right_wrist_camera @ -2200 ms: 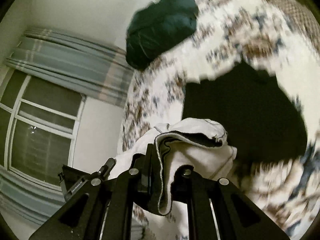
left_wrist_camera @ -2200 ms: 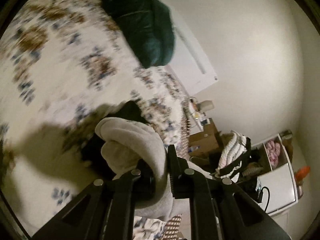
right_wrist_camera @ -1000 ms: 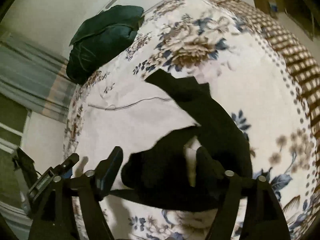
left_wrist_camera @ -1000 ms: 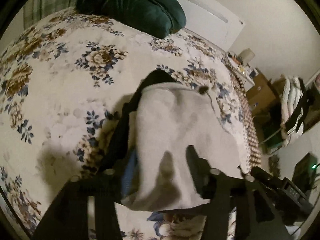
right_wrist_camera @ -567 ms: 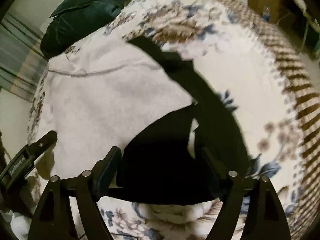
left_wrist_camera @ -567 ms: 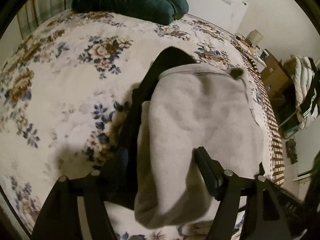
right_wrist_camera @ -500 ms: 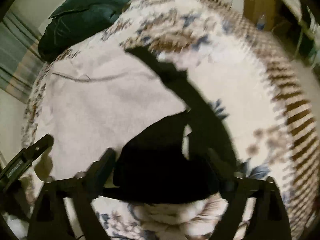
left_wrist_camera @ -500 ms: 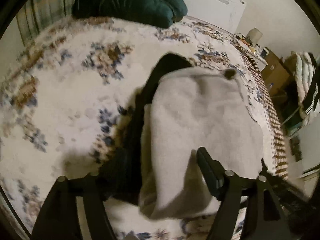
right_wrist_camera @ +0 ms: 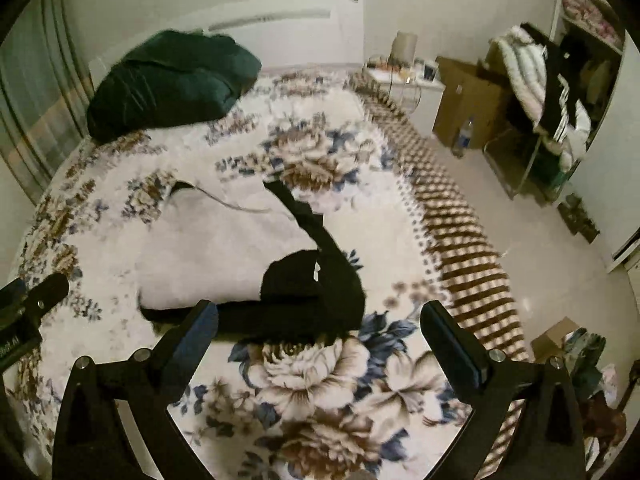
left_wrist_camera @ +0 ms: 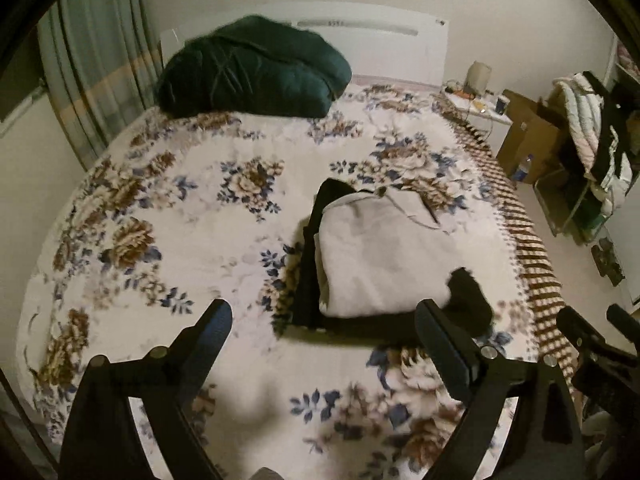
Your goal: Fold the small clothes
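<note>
Left wrist view: both grippers' jaws gape empty above bare bedspread point(left_wrist_camera: 168, 216), folded garment point(left_wrist_camera: 380, 256) well inside its edges.

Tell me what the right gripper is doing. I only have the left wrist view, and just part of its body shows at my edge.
Observer: The right gripper is open and holds nothing. It hangs by the near edge of the folded grey garment.
Operator: Is the fold tidy on its right side?
Observer: Not quite. A black strip juts out along the grey layer's right edge, running up to the far corner.
</note>
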{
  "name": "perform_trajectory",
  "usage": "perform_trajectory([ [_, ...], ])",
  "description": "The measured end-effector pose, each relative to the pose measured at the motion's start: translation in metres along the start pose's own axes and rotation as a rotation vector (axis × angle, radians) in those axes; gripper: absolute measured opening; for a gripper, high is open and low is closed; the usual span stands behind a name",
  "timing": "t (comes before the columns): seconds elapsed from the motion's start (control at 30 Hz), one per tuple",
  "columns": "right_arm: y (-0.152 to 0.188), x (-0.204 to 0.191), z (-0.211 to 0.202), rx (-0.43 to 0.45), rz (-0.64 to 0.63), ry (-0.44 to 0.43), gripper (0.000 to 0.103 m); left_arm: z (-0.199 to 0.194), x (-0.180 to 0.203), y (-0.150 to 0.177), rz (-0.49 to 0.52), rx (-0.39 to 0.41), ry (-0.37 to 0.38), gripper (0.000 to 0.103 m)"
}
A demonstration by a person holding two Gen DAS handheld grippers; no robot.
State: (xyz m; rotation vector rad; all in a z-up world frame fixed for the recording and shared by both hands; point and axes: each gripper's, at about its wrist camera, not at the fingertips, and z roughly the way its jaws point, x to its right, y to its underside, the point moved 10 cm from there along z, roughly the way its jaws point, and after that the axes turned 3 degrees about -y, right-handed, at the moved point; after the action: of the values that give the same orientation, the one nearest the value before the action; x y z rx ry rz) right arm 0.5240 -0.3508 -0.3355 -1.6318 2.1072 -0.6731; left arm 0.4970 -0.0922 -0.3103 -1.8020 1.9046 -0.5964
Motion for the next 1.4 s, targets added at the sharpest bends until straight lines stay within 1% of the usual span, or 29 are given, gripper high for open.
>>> perform_trajectory([
  [0.13,0.003,-0.007,-0.081,0.062,-0.023,-0.009,0.103,-0.064,-0.003,0.005,0.016,0.049,-0.014,0.094],
  [0.17,0.004,-0.009,-0.095,0.071,-0.026,-0.008,0.103,-0.074,-0.004,0.005,0.019,0.057,-0.02,0.094],
  [0.33,0.018,-0.015,-0.195,0.137,-0.051,-0.037,0.103,-0.149,-0.006,0.019,0.016,0.116,-0.039,0.094],
  [0.57,0.044,-0.01,-0.319,0.227,-0.075,-0.061,0.103,-0.233,-0.01,0.043,-0.011,0.168,-0.056,0.094],
  [0.7,0.066,-0.003,-0.376,0.252,-0.078,-0.083,0.103,-0.277,-0.005,0.061,-0.015,0.202,-0.06,0.094],
  [0.8,0.083,0.003,-0.414,0.264,-0.088,-0.094,0.103,-0.3,-0.004,0.073,-0.028,0.209,-0.051,0.094],
  [0.97,0.102,0.015,-0.467,0.292,-0.091,-0.083,0.103,-0.328,-0.001,0.088,-0.033,0.226,-0.043,0.094],
  [1.0,0.102,0.016,-0.469,0.295,-0.089,-0.084,0.103,-0.33,-0.001,0.089,-0.034,0.225,-0.036,0.095],
  [1.07,0.103,0.018,-0.477,0.298,-0.084,-0.087,0.103,-0.333,-0.003,0.092,-0.035,0.219,-0.037,0.103],
  [1.1,0.105,0.019,-0.484,0.303,-0.084,-0.082,0.103,-0.335,-0.004,0.093,-0.034,0.22,-0.037,0.103],
  [1.3,0.102,0.017,-0.488,0.301,-0.078,-0.073,0.103,-0.348,-0.01,0.092,-0.022,0.253,-0.048,0.103],
  [1.4,0.1,0.015,-0.489,0.311,-0.083,-0.067,0.103,-0.349,-0.011,0.093,-0.019,0.253,-0.046,0.103],
])
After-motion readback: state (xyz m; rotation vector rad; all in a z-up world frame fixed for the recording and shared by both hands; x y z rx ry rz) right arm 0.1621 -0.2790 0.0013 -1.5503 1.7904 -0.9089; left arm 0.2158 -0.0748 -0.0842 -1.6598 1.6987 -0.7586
